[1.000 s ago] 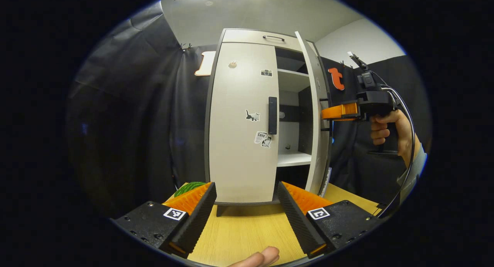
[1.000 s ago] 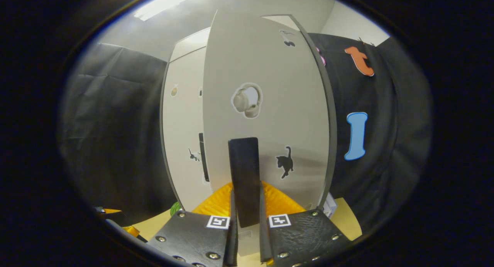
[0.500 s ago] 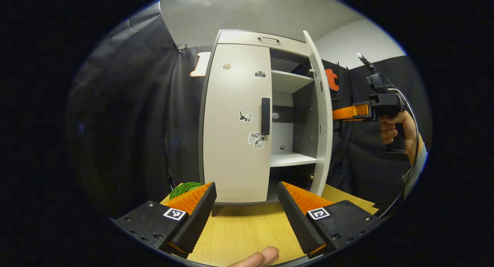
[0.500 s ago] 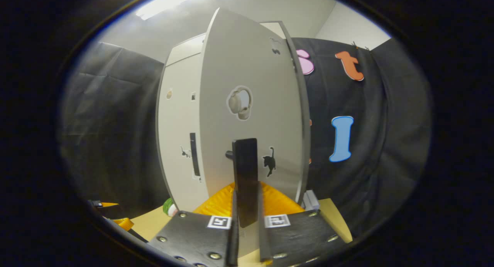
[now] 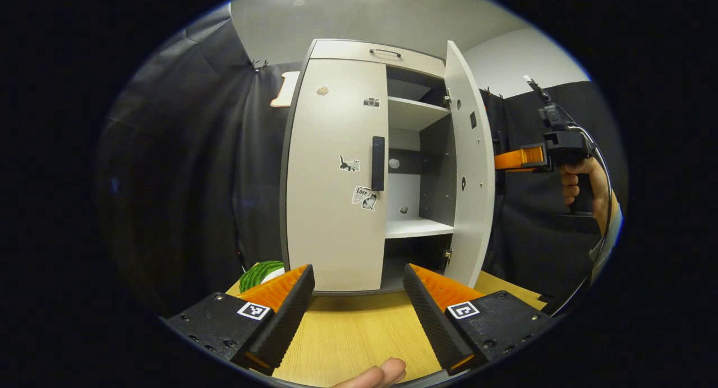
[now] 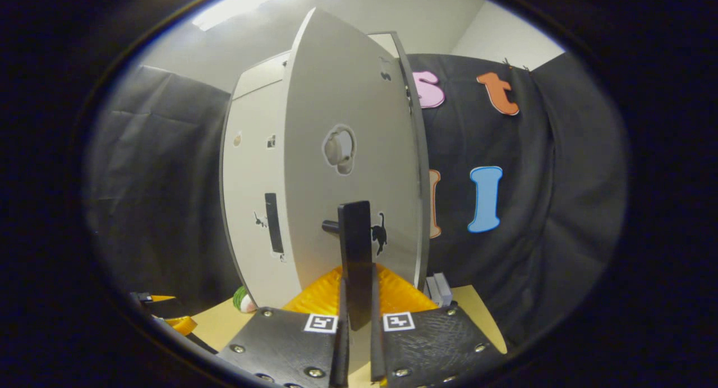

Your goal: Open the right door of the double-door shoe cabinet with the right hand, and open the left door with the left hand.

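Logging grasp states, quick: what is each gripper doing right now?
Left gripper: open, holding nothing.
Right gripper: closed on the right door's handle.

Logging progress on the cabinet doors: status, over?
Right hand-held gripper shut on right door handle, right door swung open. Left hand-held gripper open, short of the left door, which is closed. Nothing blocking its handle.

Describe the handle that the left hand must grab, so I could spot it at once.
Find the tall pale shoe cabinet on the wooden table. Its left door is shut. The handle is the upright black bar at that door's right edge, beside a cat sticker.
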Motion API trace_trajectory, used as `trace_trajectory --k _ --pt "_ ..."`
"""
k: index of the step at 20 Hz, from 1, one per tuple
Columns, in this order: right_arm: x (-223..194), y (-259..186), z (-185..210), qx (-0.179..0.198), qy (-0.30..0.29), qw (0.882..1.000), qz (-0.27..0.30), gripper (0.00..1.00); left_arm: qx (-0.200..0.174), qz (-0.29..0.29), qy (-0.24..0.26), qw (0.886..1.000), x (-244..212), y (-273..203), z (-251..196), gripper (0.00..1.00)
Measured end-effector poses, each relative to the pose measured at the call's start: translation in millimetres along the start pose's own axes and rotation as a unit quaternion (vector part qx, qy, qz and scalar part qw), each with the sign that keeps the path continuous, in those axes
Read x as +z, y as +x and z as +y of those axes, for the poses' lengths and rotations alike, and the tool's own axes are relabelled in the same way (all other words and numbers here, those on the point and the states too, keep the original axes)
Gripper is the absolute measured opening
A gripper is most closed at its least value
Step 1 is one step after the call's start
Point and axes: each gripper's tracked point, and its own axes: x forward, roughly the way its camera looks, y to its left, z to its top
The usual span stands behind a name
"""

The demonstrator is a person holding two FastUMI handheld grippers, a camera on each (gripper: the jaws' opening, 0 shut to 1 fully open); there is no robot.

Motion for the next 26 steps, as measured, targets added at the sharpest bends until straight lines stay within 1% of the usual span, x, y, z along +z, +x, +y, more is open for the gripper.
trace_trajectory --k 4,7,9,10,11,12,14,15,18,20,26 --pt "1.2 -0.4 -6.3 -0.011 -0.001 1.000 -0.004 0.15 0.005 0.003 0.002 1.000 -2.3 1.0 5.2 0.99" --pt "5.0 0.3 -18.6 -0.032 -0.009 0.999 -0.014 0.15 0.007 0.004 0.003 1.000 -2.2 3.1 5.2 0.99" --pt "5.6 1.2 -29.6 -0.058 -0.009 0.998 -0.017 0.14 0.003 0.005 0.001 1.000 -3.3 4.9 1.7 0.99" --pt "23.1 -54.4 -30.1 -0.085 -0.006 0.996 -0.020 0.07 0.000 0.006 0.001 1.000 -4.4 5.3 0.4 0.99" --pt "5.4 -10.5 -57.1 -0.110 -0.009 0.994 -0.018 0.00 -0.001 0.006 0.001 1.000 -4.1 5.2 -0.3 0.99" --pt "8.9 -14.2 -63.8 -0.100 0.003 0.995 -0.022 0.01 0.002 0.004 -0.003 1.000 -3.5 5.5 1.5 0.99" --pt "7.7 -11.4 -67.2 -0.067 0.050 0.996 -0.016 0.01 0.005 0.006 -0.007 1.000 -4.7 6.2 2.2 0.99" --pt "4.2 -6.3 -68.2 -0.057 0.055 0.997 -0.014 0.02 0.007 0.008 -0.006 1.000 -5.5 6.4 3.2 0.99" --pt "4.7 -5.2 -68.7 -0.054 0.035 0.998 -0.018 0.01 0.009 0.013 -0.008 1.000 -7.6 7.8 4.4 0.99" --pt "3.0 -4.9 -68.3 -0.050 0.034 0.998 -0.015 0.02 0.010 0.015 -0.006 1.000 -9.1 9.0 6.6 0.99" --pt "2.3 -3.5 -68.5 -0.044 0.011 0.999 -0.021 0.02 0.026 0.012 -0.013 1.000 -0.7 20.3 20.7 0.99"
